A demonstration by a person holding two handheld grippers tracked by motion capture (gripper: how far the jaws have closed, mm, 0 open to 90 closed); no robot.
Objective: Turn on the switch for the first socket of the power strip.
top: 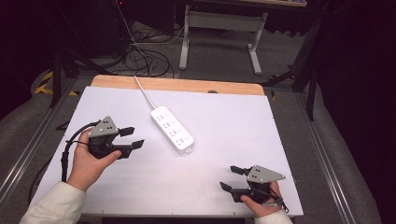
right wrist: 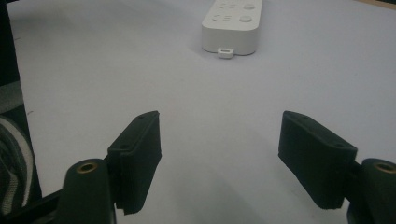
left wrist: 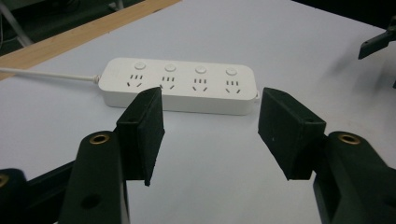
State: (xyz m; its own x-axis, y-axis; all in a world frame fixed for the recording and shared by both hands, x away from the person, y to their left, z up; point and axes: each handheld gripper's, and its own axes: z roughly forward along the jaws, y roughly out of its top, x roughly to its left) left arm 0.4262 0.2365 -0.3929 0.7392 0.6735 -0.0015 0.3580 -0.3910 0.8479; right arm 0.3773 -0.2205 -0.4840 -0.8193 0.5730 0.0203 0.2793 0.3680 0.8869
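A white power strip with several sockets and round buttons lies slanted in the middle of the white tabletop. Its cord runs off toward the far edge. A small white tab sticks out of the strip's near end. My left gripper hovers left of the strip, open and holding nothing, aimed at the strip's long side; the gap between its jaws frames bare table. My right gripper stays low at the front right, open and holding nothing, pointing toward the strip's near end.
A wooden strip borders the table's far edge. Beyond it, tangled cables lie on the floor beside a metal desk frame. Metal rails run along both sides of the table.
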